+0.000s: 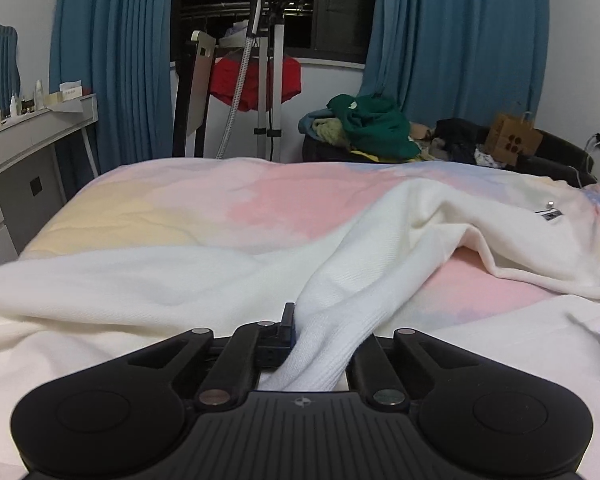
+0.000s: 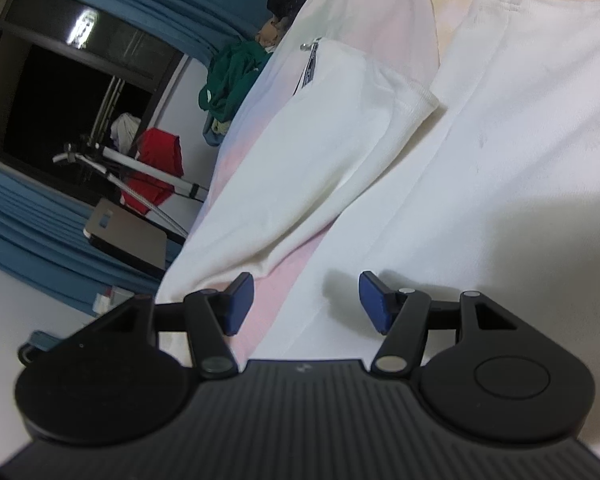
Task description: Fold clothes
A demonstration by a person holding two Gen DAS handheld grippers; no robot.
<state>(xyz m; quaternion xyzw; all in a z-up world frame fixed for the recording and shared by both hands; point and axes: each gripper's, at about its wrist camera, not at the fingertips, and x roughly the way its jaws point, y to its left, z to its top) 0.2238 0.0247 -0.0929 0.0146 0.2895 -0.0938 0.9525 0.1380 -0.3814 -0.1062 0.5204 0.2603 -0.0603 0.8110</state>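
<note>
Pastel bedspread (image 1: 260, 196) under ribbed white knit sleeve (image 1: 340, 312), left tongs (image 1: 300, 332) pinching.

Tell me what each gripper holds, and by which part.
Left gripper pinches the white garment's ribbed sleeve cuff. Right gripper is open, holding nothing.

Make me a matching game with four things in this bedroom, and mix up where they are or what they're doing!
Things:
1. left gripper
2. right gripper
3. crumpled green garment
4. red cloth

States or places:
A. hangs on the metal rack by the window
B. open, nothing between its blue pads
C. shut on the white knit sleeve
D. on top of the clothes pile beyond the bed

Pairs: 1-C, 2-B, 3-D, 4-A
</note>
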